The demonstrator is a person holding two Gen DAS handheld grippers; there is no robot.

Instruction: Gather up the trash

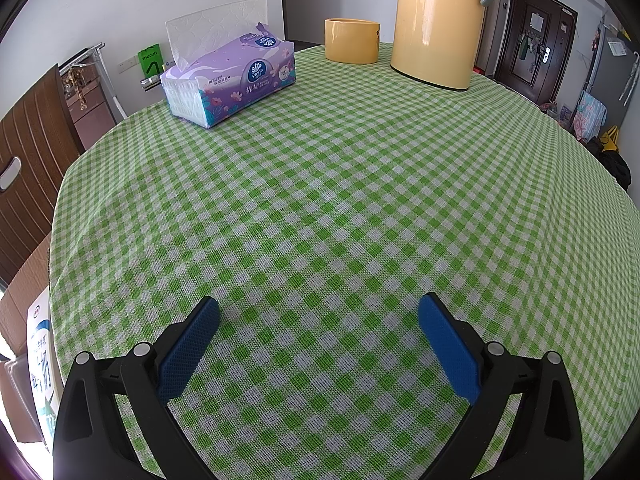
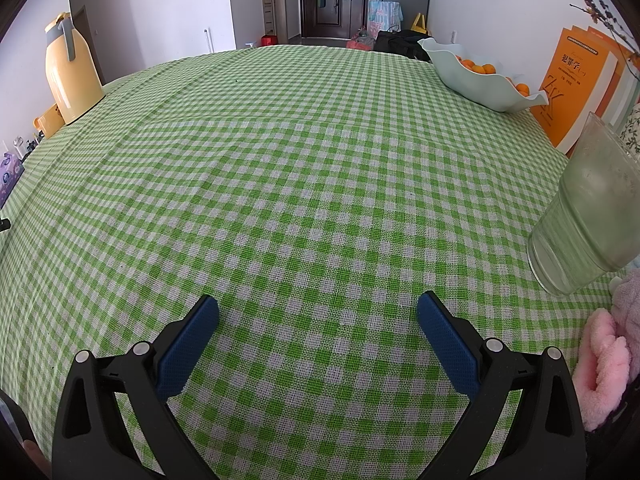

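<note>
No loose trash shows on the green checked tablecloth in either view. My left gripper hovers low over the cloth near the table's front, open, with nothing between its blue pads. My right gripper is also open and empty above the same cloth. A purple tissue pack with a sheet sticking up lies at the far left in the left wrist view.
A yellow thermos and a yellow cup stand at the table's far side. In the right wrist view a frosted glass, a bowl of oranges, orange books and a pink fluffy item sit on the right. A cardboard box is below the left edge.
</note>
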